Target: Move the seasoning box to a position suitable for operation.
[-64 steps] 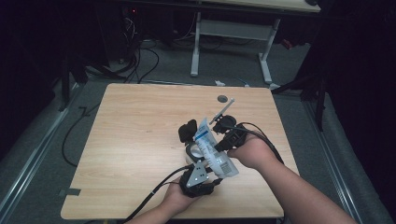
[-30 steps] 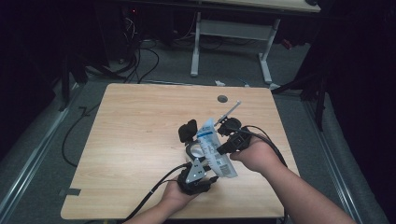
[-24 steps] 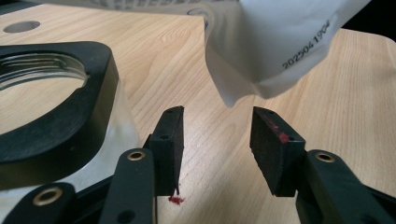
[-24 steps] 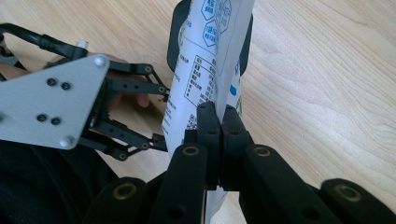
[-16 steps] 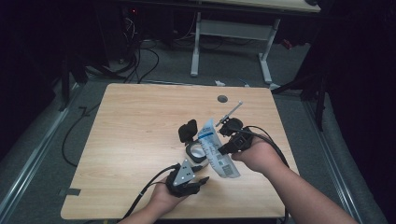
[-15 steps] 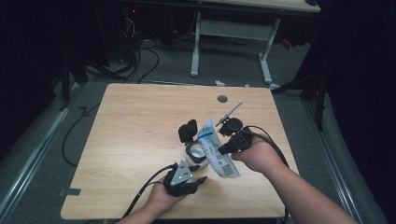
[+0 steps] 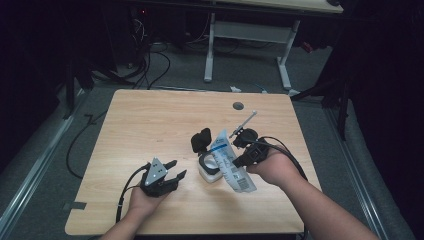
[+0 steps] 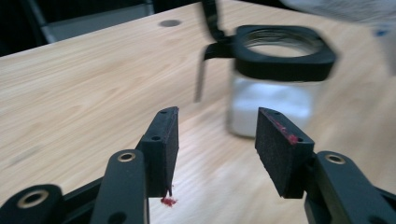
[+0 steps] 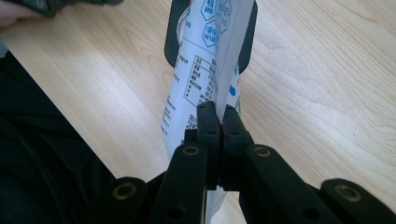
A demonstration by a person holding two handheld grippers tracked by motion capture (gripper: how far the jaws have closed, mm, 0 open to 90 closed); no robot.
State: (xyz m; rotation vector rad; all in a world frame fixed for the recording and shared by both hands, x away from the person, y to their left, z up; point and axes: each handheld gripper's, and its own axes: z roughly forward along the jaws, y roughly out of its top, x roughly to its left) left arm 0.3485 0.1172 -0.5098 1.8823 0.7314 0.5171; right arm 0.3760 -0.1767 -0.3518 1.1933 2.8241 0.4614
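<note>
A clear square jar (image 7: pixel 208 169) with white contents stands mid-table, its black hinged lid (image 7: pixel 201 140) flipped up. A white pouch with blue print (image 7: pixel 231 161) is tilted over the jar's mouth, and my right gripper (image 7: pixel 238 161) is shut on its lower end. From the right gripper view, the jaws (image 9: pixel 219 116) pinch the pouch (image 9: pixel 205 60) above the jar's black rim (image 9: pixel 248 42). My left gripper (image 7: pixel 176 169) is open and holds nothing, left of the jar. In its own view the left gripper (image 8: pixel 215 116) faces the jar (image 8: pixel 275 98), apart from it.
A thin white stick (image 7: pixel 246 121) lies just behind the right gripper. A round grommet hole (image 7: pixel 238 105) sits near the table's far edge. Bare wood stretches across the table's left half (image 7: pixel 140 125). Cables trail on the floor at the left.
My left gripper has drawn back to the left, away from the jar and pouch, and now stands open. The right gripper keeps its hold on the pouch over the jar.
</note>
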